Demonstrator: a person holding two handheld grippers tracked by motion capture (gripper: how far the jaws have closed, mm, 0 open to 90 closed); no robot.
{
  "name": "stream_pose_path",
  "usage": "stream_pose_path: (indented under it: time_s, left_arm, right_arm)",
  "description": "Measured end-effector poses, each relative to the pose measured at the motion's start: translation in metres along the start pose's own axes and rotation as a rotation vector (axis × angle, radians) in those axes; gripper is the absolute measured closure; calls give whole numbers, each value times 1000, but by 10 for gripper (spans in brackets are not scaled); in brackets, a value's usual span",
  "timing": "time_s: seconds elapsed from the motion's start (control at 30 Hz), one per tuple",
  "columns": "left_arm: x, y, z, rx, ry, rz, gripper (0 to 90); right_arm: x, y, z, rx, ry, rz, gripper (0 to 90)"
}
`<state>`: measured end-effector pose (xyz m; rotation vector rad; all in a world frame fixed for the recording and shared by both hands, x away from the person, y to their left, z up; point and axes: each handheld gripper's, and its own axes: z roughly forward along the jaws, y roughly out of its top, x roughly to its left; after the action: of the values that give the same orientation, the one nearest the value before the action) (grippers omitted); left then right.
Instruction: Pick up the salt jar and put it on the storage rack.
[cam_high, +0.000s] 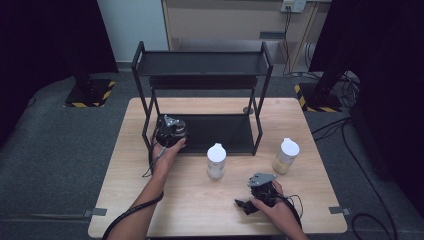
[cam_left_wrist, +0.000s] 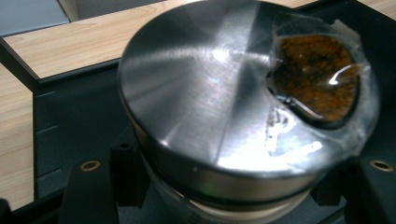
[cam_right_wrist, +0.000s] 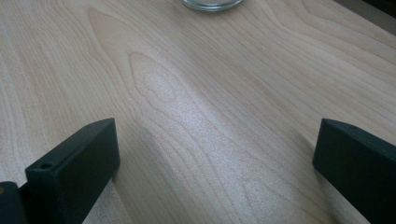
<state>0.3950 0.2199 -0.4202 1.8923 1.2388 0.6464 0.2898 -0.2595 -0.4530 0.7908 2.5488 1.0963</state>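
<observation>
Between the left gripper (cam_left_wrist: 224, 186) jaws, clamped tight: a steel-lidded jar (cam_left_wrist: 224, 116) w/ a taped window, over the black rack (cam_high: 220, 131) lower shelf. Right gripper (cam_right_wrist: 215, 163) jaws spread wide, nothing held, above bare table (cam_right_wrist: 196, 102); glass base (cam_right_wrist: 212, 3) just ahead.

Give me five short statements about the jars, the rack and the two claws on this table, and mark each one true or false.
1. The left claw is at the lower shelf of the black metal two-tier rack. True.
2. The left claw's jaws flank a jar with a brushed silver metal lid. True.
3. The right claw is shut on a jar. False: its jaws stand wide apart over bare light wooden table.
4. Two white-capped clear jars stand on the table in front of the rack, one near the middle, one to the right. True.
5. The rack's top shelf holds three jars. False: nothing is seen standing on it.
</observation>
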Motion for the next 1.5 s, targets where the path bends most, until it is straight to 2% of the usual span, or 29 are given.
stream_pose_path:
  time_s: [0.43,0.47,0.53,0.67,0.83,1.27,1.5]
  left_arm:
    - [1,-4,0,-16,-7,-8,295]
    - [3,-4,0,-17,-15,-11,283]
    - [4,-5,0,-21,-21,-8,196]
    - [2,-8,-3,-31,-9,14,117]
    - [1,-7,-6,-23,-4,56,73]
    - [-8,-6,-17,-23,32,133,46]
    - [-11,-7,-23,-30,48,157,46]
  right_arm:
    - [0,0,0,0,0,0,10]
    - [0,0,0,0,0,0,10]
    - [0,0,0,0,0,0,10]
    - [0,0,0,0,0,0,10]
    - [0,0,0,0,0,0,10]
    - [0,0,0,0,0,0,10]
    - [0,0,0,0,0,0,10]
